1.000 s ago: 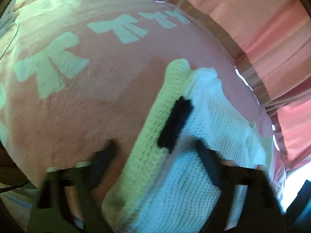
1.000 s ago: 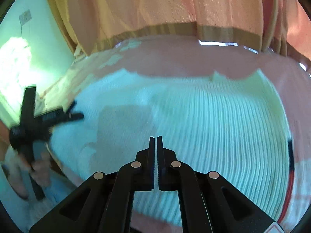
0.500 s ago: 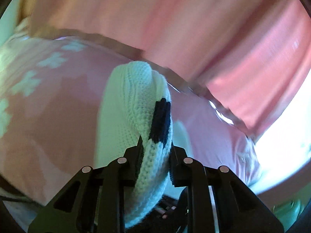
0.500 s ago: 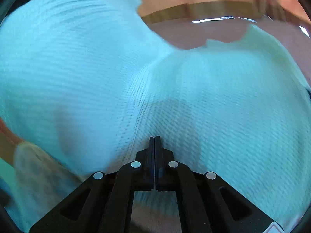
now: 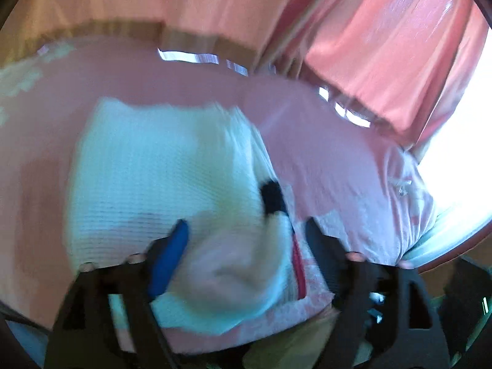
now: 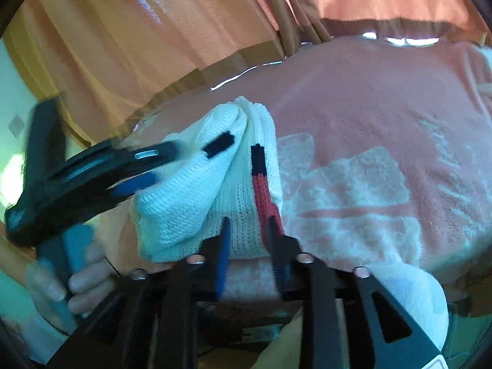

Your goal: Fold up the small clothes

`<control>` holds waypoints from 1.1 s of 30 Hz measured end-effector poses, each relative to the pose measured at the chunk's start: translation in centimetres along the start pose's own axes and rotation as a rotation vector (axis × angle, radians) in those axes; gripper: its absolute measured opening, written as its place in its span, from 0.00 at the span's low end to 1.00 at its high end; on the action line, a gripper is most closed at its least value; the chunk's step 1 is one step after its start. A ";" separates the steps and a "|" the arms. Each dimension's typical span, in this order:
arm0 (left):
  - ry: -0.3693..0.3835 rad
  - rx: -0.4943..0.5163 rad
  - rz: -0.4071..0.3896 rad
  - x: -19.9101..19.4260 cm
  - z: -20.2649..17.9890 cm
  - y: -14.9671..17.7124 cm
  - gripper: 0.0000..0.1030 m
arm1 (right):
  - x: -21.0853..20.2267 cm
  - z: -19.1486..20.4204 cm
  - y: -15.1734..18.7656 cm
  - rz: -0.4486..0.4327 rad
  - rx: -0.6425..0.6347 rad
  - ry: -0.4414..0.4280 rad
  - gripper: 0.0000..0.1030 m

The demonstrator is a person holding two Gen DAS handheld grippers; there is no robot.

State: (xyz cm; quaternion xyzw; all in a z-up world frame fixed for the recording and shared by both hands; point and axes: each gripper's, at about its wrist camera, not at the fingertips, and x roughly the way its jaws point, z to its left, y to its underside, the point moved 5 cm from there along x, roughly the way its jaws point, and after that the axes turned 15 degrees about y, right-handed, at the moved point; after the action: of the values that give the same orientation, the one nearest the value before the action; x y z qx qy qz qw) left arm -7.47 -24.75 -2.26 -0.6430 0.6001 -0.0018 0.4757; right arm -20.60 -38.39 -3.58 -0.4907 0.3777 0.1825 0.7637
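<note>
A white knitted garment [image 5: 160, 181] with black and red trim lies folded on the pink blanket [image 5: 332, 160]. My left gripper [image 5: 246, 230] is open, its jaws wide apart over the garment's near edge, holding nothing. In the right wrist view the garment [image 6: 196, 184] sits bunched, its red-and-black trim [image 6: 261, 181] running toward me. My right gripper [image 6: 249, 227] is open, its fingers either side of the garment's near edge. The left gripper [image 6: 135, 166] shows there at the left, against the bunched fold.
The pink blanket with white lettering [image 6: 353, 178] covers the bed. Pink-orange curtains [image 5: 384, 46] hang behind it with a bright window [image 5: 461, 141] at the right. The person's hand [image 6: 80, 283] holds the left gripper's handle at lower left.
My left gripper was shut on the garment's fold half a second ago and is now open, with the fold laid down. My right gripper opened from shut and pulled back.
</note>
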 end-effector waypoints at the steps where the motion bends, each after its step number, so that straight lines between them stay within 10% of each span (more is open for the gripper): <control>1: -0.027 0.014 -0.022 -1.3 0.5 -0.1 0.81 | 0.1 0.0 -0.4 0.008 -0.004 -0.015 0.33; 10: -0.144 0.047 0.079 -2.2 3.1 6.2 0.81 | 2.9 2.9 -4.8 0.071 -0.025 -0.155 0.49; 17: -0.223 0.099 0.090 -1.3 4.8 7.8 0.80 | 2.6 10.2 -3.3 0.041 -0.307 -0.163 0.65; 18: -0.229 0.099 0.093 -1.3 5.1 7.9 0.80 | 3.0 10.8 -2.6 0.041 -0.347 -0.139 0.61; 19: -0.228 0.100 0.098 -1.2 5.3 7.9 0.80 | 3.7 11.2 -2.0 0.041 -0.382 -0.103 0.23; 20: -0.233 0.099 0.101 -1.4 5.6 7.8 0.79 | 4.7 10.9 -1.6 0.055 -0.408 -0.041 0.11; 25: -0.250 0.085 0.087 -2.2 6.6 7.4 0.79 | 2.9 3.8 -2.9 0.050 -0.188 0.033 0.10; 29: -0.218 -0.023 0.101 -1.7 8.7 7.4 0.79 | 6.7 1.6 -0.1 0.266 -0.185 0.106 0.15; 33: -0.173 -0.113 0.104 -2.3 10.1 7.4 0.79 | 2.4 2.5 -2.1 0.140 -0.171 0.049 0.29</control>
State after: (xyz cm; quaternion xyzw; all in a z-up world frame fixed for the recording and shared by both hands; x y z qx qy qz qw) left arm -8.00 -15.58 -11.04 -0.6344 0.5887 0.1121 0.4882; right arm -16.69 -37.32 -3.51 -0.5307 0.4127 0.2549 0.6950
